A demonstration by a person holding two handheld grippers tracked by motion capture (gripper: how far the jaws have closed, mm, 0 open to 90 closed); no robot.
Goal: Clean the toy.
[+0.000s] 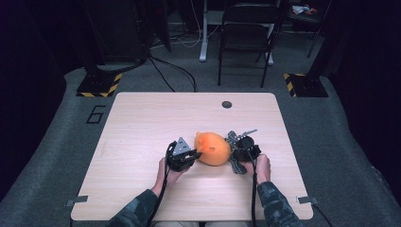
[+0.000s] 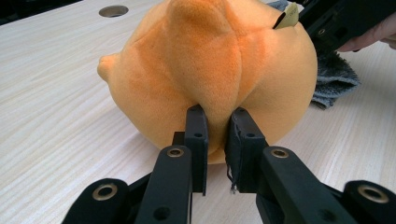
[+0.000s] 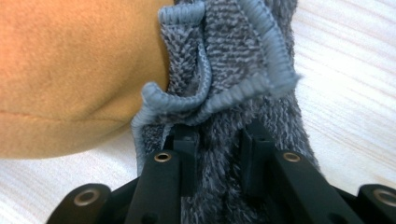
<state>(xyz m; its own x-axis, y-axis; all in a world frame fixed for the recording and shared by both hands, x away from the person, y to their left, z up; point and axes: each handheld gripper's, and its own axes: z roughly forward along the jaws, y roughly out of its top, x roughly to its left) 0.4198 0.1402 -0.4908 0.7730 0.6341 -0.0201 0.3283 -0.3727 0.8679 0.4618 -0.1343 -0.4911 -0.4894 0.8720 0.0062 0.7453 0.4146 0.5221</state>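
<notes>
An orange plush toy (image 1: 213, 148) lies on the wooden table (image 1: 142, 123), between my two grippers. My left gripper (image 1: 191, 154) is shut on a fold of the orange plush toy (image 2: 210, 70), pinching the fabric between its pads (image 2: 198, 130). A grey cloth (image 3: 229, 70) hangs bunched against the toy's right side, and my right gripper (image 3: 219, 140) is shut on it, with the pile squeezed between its fingers (image 3: 254, 144). In the high view my right gripper (image 1: 239, 153) sits at the toy's right, over the grey cloth (image 1: 235, 164).
A round cable hole (image 1: 227, 104) lies near the table's far edge. A chair (image 1: 246, 33) stands on the floor beyond the table. Bare wood spreads to the left and far side of the toy.
</notes>
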